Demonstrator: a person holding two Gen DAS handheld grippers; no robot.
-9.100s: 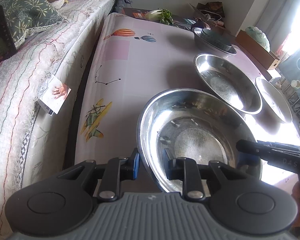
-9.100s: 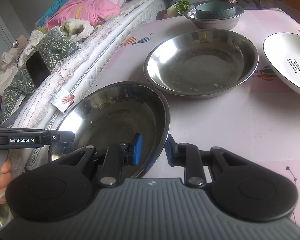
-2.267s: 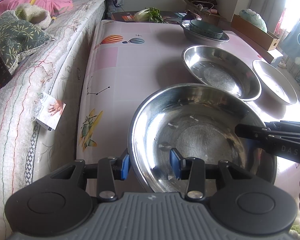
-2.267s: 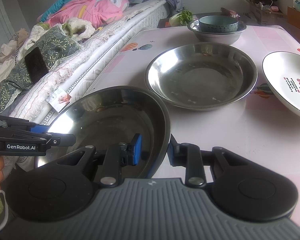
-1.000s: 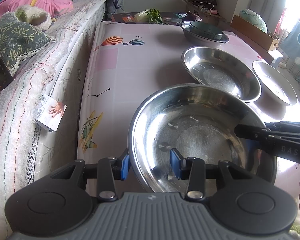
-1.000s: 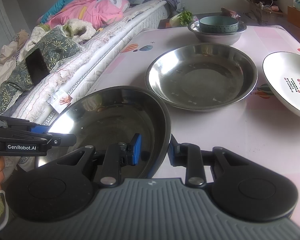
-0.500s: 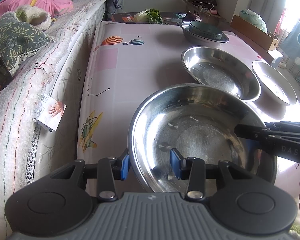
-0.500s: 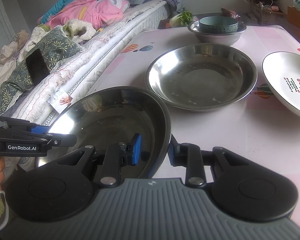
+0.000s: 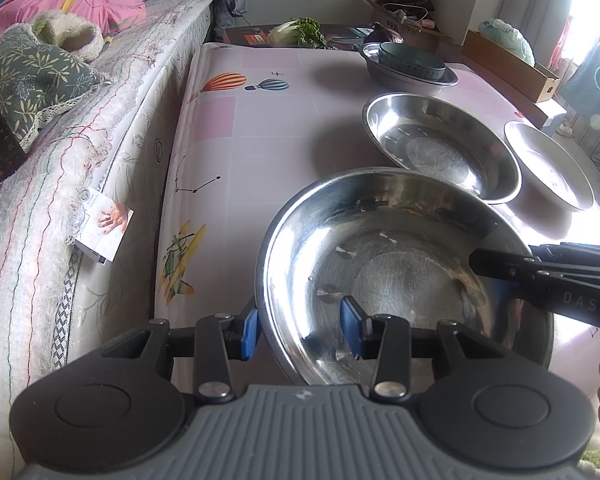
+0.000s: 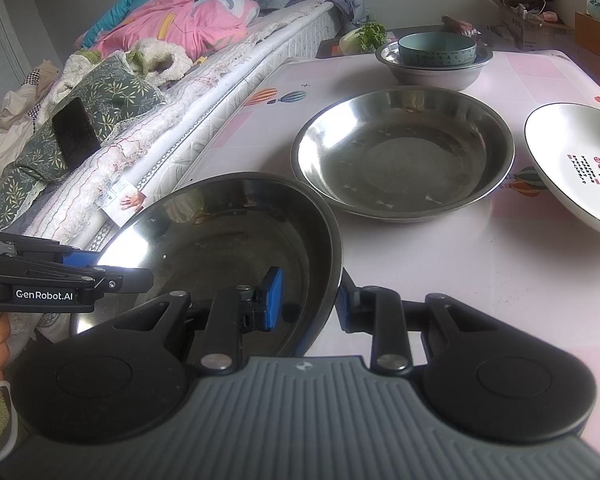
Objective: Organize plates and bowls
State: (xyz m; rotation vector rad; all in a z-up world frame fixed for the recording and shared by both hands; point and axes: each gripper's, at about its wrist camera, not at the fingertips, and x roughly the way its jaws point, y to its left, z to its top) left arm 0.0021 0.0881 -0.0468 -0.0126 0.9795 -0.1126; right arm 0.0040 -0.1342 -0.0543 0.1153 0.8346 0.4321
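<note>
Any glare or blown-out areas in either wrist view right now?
Left wrist: window at upper right is blown out, and the table beside the plate washes to white. Right wrist: evenly lit, only a bright reflection on the near bowl rim. Both show fisheye bending at the edges.

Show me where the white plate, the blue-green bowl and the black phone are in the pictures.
white plate [image 10: 572, 168]: right wrist view, on its white inner face beside the printed pattern.
blue-green bowl [image 10: 436, 53]: right wrist view, on its outer wall.
black phone [image 10: 75, 133]: right wrist view, on the middle of its dark screen.
</note>
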